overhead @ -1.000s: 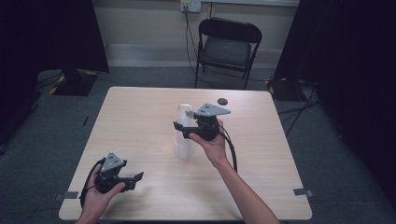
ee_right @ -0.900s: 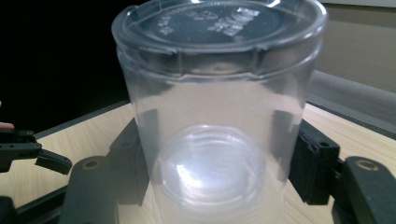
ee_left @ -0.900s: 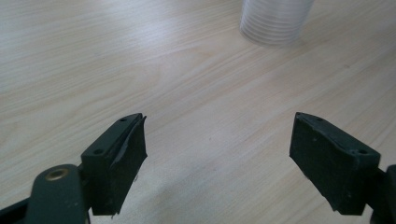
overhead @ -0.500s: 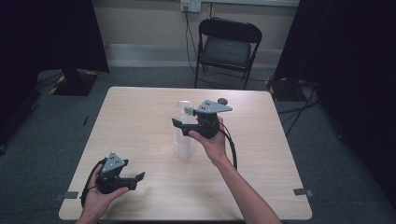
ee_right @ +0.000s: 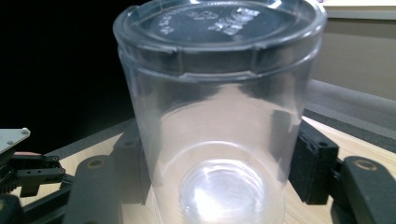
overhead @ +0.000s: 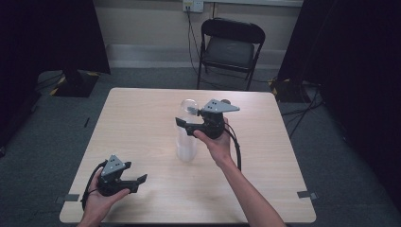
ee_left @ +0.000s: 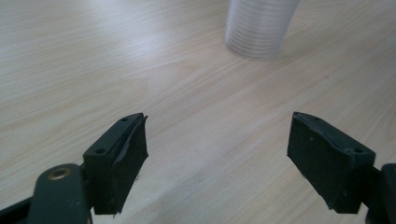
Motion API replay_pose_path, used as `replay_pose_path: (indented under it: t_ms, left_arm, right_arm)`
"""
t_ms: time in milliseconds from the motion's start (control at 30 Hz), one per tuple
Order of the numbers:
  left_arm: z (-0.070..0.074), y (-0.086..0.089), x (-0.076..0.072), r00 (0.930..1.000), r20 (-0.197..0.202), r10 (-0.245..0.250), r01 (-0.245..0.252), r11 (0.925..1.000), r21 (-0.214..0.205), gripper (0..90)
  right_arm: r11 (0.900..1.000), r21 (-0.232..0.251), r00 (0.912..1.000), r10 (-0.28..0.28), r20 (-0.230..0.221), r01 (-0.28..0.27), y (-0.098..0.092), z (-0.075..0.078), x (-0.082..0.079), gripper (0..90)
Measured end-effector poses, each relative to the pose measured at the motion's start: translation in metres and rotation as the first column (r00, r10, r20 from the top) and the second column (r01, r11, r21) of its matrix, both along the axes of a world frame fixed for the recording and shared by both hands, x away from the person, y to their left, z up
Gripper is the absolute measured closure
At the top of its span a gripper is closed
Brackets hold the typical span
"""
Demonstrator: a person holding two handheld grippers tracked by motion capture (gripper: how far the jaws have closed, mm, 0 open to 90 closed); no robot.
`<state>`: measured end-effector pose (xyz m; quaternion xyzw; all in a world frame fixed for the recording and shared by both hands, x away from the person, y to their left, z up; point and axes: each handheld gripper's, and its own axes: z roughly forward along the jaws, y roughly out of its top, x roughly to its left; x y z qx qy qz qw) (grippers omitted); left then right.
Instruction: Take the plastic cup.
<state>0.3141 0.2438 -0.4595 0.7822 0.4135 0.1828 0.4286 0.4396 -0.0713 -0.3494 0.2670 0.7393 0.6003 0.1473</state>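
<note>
Object: tall clear ribbed plastic cup stack (overhead: 186,137), standing near the middle of the pale wood-grain tabletop (overhead: 142,123), a little toward its far edge; the base rests on the wood
Long axis: vertical, at right angles to the tabletop; in the high view the column leans slightly, probably a matter of perspective
Which way it points: the topmost cup seems to be inverted, its closed, embossed bottom (ee_right: 219,21) facing up and its open rim down; how the cups beneath it face cannot be told
Right gripper (overhead: 187,124): black two-jaw tool, held level at the upper part of the stack, one jaw on each side of the top cup; the pads (ee_right: 310,163) lie against or just beside the wall, so whether they are pressing cannot be told
Probable reason for hold: a level, side-on approach high on the column suits taking the uppermost cup while the rest stay put
Left gripper (overhead: 140,180): black two-jaw tool near the tabletop's near left corner, jaws spread wide and empty, aimed across the wood toward the stack's base (ee_left: 258,32)
Probable reason for position: parked clear, yet facing the base to steady it
</note>
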Motion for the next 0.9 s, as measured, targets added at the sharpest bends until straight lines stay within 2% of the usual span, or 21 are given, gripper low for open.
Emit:
replay_pose_path:
  t_ms: [100, 167, 267, 533, 733, 900]
  left_arm:
    - [-0.001, 0.001, 0.000, 1.0000, -0.001, 0.004, -0.004, 1.0000, -0.004, 21.0]
    - [-0.002, 0.001, 0.000, 1.0000, 0.004, 0.007, -0.007, 0.9999, 0.015, 22.4]
    - [-0.002, 0.001, 0.000, 0.9999, 0.010, 0.011, -0.012, 0.9998, 0.018, 23.5]
    - [0.000, 0.000, 0.000, 0.9994, 0.033, 0.009, -0.009, 1.0000, -0.003, 21.5]
    - [0.000, -0.003, 0.001, 0.9997, 0.024, 0.000, 0.001, 0.9998, -0.020, 22.5]
    - [0.000, -0.006, 0.001, 0.9993, 0.033, -0.016, 0.017, 0.9998, -0.013, 22.7]
  right_arm:
    - [1.0000, 0.006, 1.0000, -0.004, 0.002, 0.004, -0.002, 0.002, 0.000, 34.9]
    - [0.9999, 0.014, 1.0000, -0.003, -0.001, 0.003, -0.003, 0.003, 0.000, 35.0]
    - [0.9999, 0.017, 1.0000, -0.002, 0.002, 0.002, -0.006, 0.005, -0.002, 35.0]
    - [0.9995, 0.029, 0.9998, -0.016, 0.009, 0.015, -0.016, 0.014, -0.008, 35.1]
    - [0.9990, 0.037, 0.9995, -0.027, 0.014, 0.027, -0.027, 0.019, -0.014, 35.1]
    - [0.9987, 0.040, 0.9994, -0.033, 0.013, 0.033, -0.035, 0.022, -0.019, 35.2]
